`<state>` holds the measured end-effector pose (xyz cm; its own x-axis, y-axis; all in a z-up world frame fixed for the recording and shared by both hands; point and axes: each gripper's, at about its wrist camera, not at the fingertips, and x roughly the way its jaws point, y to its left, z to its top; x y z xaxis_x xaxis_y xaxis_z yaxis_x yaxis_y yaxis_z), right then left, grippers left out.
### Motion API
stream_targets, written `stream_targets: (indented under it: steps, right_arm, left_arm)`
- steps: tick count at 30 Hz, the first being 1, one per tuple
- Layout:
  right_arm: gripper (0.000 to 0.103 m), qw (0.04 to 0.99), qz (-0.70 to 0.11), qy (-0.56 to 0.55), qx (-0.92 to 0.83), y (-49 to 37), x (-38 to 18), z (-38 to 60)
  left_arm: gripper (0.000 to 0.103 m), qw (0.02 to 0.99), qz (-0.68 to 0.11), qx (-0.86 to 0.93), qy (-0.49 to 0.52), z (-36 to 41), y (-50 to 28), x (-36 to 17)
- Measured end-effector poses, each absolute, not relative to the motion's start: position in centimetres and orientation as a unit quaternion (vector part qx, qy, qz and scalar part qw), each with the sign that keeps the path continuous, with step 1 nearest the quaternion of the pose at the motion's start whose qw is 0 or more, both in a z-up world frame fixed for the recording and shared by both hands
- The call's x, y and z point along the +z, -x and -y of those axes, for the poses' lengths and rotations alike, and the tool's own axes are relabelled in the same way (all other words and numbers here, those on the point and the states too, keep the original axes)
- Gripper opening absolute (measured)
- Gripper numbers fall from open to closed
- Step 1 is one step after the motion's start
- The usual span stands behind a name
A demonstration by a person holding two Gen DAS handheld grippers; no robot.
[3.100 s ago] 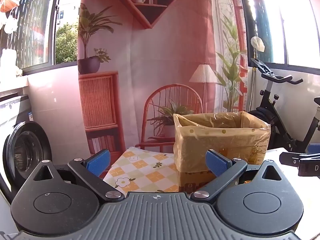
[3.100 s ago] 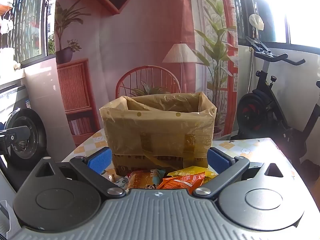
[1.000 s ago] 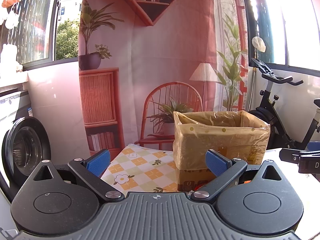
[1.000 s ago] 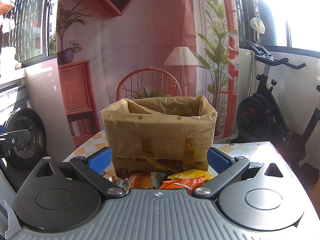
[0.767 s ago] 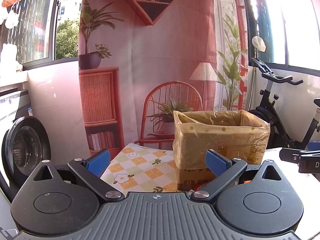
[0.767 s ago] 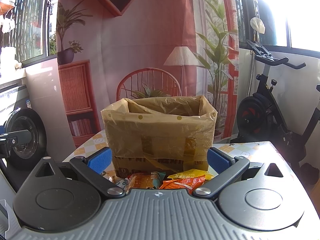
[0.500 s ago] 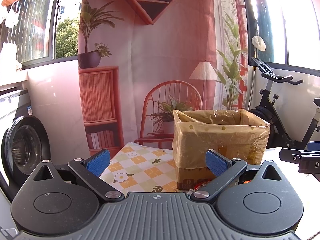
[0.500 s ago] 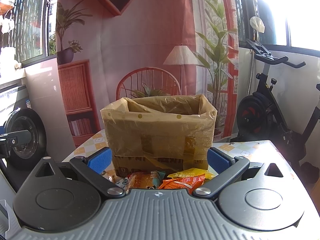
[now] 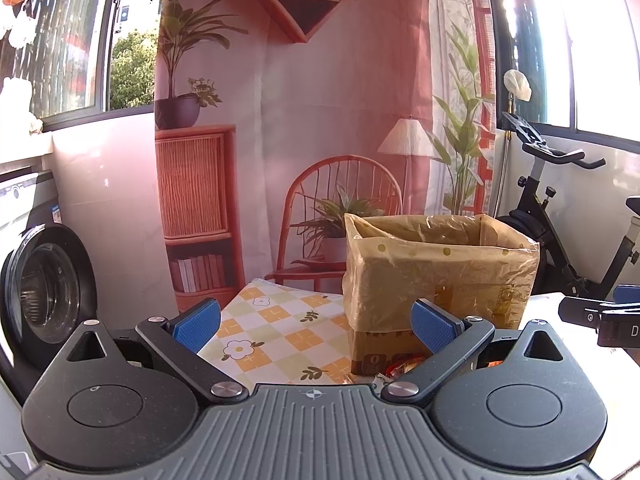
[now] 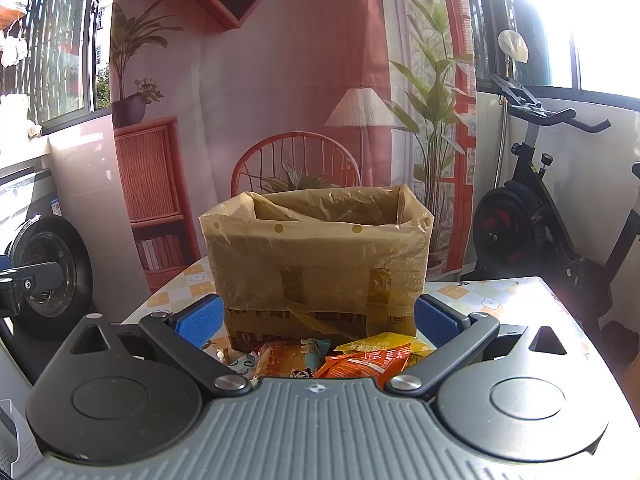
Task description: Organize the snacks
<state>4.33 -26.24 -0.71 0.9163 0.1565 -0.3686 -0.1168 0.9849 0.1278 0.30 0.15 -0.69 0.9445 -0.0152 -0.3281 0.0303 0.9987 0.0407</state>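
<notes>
We see the left claw (image 9: 316, 325) held apart and empty above the checked counter (image 9: 280, 320), with the bag-lined cardboard box (image 9: 436, 264) at its 1 o'clock. The right claw (image 10: 318, 320) is also spread wide, gripping nothing; snack packets (image 10: 360, 358) (orange, yellow, one with teal) lie between its blue pads (image 10: 200, 320), just before the box (image 10: 316, 256) at 12 o'clock.

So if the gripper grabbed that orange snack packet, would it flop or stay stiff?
Probably floppy: the orange snack packet looks like thin crinkled foil. Likely light too, as it rests atop other packets. Its glossy surface might slip between the pads.
</notes>
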Motion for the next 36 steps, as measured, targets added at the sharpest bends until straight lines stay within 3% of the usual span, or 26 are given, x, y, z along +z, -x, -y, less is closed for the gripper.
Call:
stream_targets:
  steps: [11, 24, 36]
  right_arm:
    - [0.103, 0.980, -0.187, -0.021, 0.067, -5.5, -4.0, 25.5]
    - [0.103, 0.975, -0.205, -0.017, 0.088, -8.2, -9.1, 25.8]
    - [0.103, 0.967, -0.233, -0.042, 0.093, -10.4, -10.7, 27.6]
  left_arm:
    - [0.103, 0.982, -0.164, -0.047, 0.085, -2.1, -2.3, -4.9]
    - [0.102, 0.967, -0.240, -0.086, 0.013, 1.1, -6.5, -11.3]
    - [0.102, 0.936, -0.321, -0.143, 0.010, 4.2, -9.1, -16.0]
